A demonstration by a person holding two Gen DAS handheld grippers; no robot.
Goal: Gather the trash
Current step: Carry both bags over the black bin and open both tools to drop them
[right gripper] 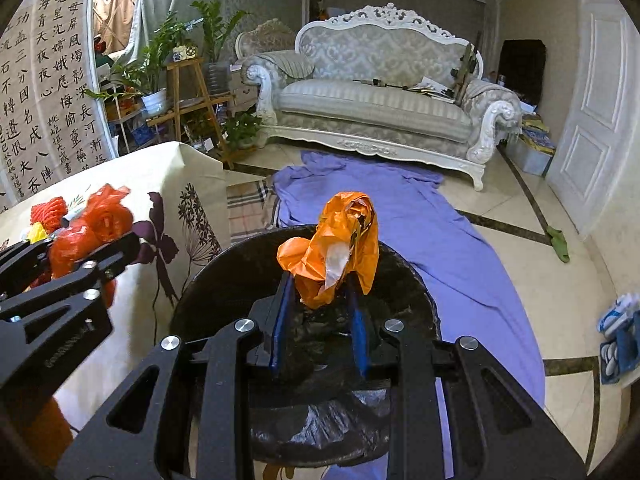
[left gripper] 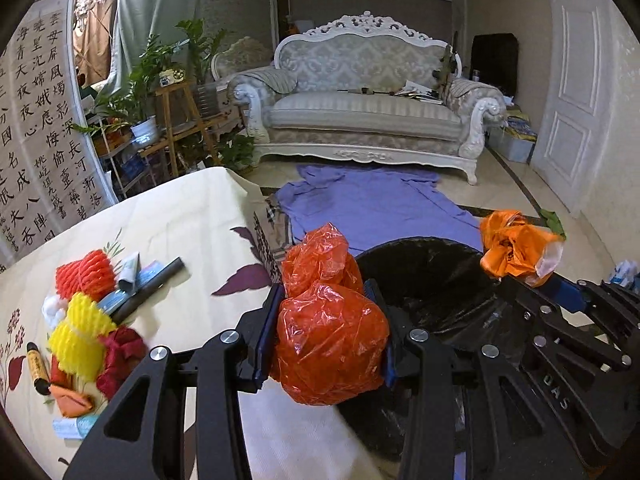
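Note:
My left gripper (left gripper: 323,290) is shut on a crumpled red plastic bag (left gripper: 332,344), which bulges out between its blue pads, just left of the bin's rim. The bin (left gripper: 432,276) has a black liner and stands on the floor beside the table. My right gripper (right gripper: 318,282) is shut on a crumpled orange plastic bag (right gripper: 340,240) and holds it over the bin's mouth (right gripper: 224,280). From the left wrist view that orange bag (left gripper: 516,248) hangs at the bin's far right. More trash (left gripper: 84,312) lies on the table: red and yellow foam nets, a dark tube, wrappers.
The table (left gripper: 180,216) has a cream floral cloth and sits left of the bin. A purple sheet (right gripper: 420,220) covers the floor behind the bin, in front of a white sofa (right gripper: 380,96). Plant stands (right gripper: 188,92) are at the left, a white door (right gripper: 592,132) at the right.

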